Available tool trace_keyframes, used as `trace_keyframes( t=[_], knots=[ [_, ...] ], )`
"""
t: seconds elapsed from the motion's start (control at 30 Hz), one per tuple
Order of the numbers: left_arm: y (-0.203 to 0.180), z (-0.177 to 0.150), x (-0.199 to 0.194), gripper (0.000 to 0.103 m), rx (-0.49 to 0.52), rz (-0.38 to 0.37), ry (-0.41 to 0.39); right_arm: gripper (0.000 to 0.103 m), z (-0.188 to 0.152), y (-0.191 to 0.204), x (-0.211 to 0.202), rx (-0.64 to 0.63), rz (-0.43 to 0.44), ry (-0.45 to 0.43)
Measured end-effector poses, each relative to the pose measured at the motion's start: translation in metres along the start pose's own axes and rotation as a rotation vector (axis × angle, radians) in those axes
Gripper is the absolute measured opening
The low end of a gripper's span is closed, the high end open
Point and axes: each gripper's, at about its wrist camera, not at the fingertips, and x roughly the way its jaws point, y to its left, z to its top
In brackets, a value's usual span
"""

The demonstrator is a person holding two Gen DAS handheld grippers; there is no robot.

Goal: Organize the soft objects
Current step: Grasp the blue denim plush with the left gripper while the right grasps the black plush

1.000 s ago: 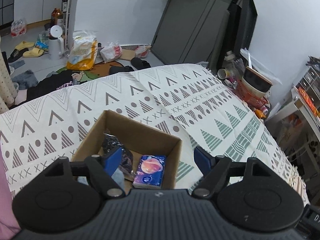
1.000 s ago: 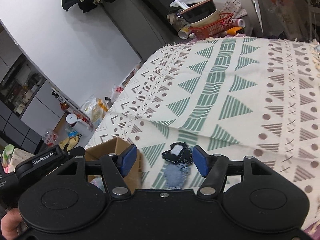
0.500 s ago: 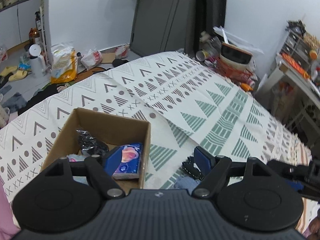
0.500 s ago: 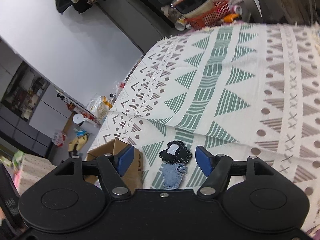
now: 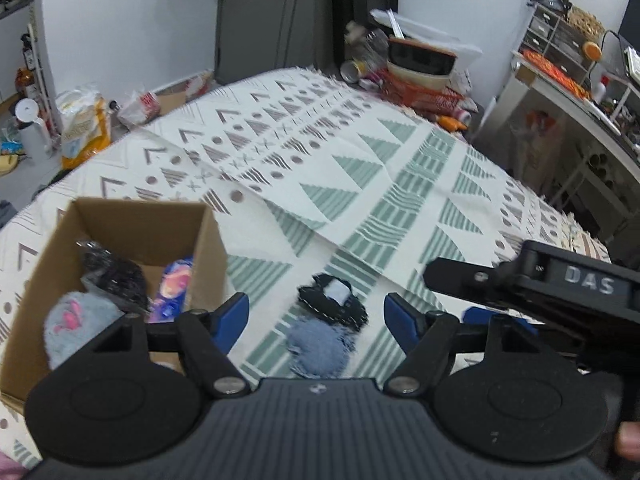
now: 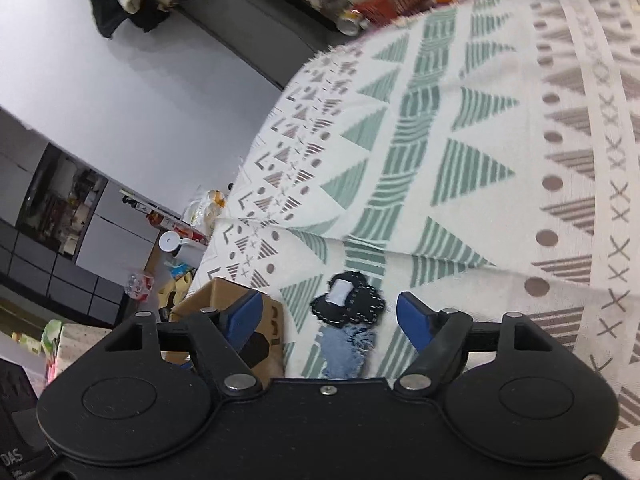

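A black and denim-blue fabric piece (image 5: 326, 320) lies flat on the patterned cloth, right of a brown cardboard box (image 5: 48, 256). The box holds a grey fluffy item with pink marks (image 5: 76, 322), a black crinkled item (image 5: 112, 276) and a purple packet (image 5: 174, 284). My left gripper (image 5: 316, 316) is open and empty, its fingers on either side of the fabric piece and above it. My right gripper (image 6: 330, 316) is open and empty over the same piece (image 6: 348, 312); its body shows at the right in the left wrist view (image 5: 540, 284). The box corner (image 6: 224, 300) shows in the right wrist view.
The patterned cloth (image 5: 380, 184) covers a bed-like surface and has a raised fold across the middle. An orange basket with bowls (image 5: 420, 80) stands past the far edge. Bags and a white jug (image 5: 30, 128) sit on the floor at left. A cluttered desk (image 5: 580, 88) stands at right.
My left gripper has swung right from over the box to over the fabric piece. My right gripper has moved closer to the piece and tilted. Both stay open.
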Motion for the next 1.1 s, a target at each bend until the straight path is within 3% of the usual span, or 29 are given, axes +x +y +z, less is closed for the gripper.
trace_keyframes(
  t=[0.23, 0.37, 0.83, 1.0, 1.1],
  knots=[
    [-0.01, -0.005, 0.026, 0.07, -0.002, -0.006, 0.063, 0.068, 0.003, -0.026, 0.024, 0.095, 0.037, 0.053],
    [-0.008, -0.007, 0.046, 0.058, -0.062, -0.012, 0.112, 0.064, 0.003, -0.04, 0.037, 0.156, 0.067, 0.091],
    [-0.008, -0.017, 0.096, 0.058, -0.087, 0.062, 0.231, 0.062, 0.005, -0.062, 0.079, 0.233, 0.158, 0.192],
    [-0.004, -0.02, 0.111, 0.058, -0.114, 0.068, 0.268, 0.057, 0.005, -0.066, 0.091, 0.251, 0.197, 0.212],
    [-0.004, -0.018, 0.113, 0.057, -0.112, 0.069, 0.264, 0.047, 0.004, -0.066, 0.096, 0.251, 0.206, 0.221]
  ],
)
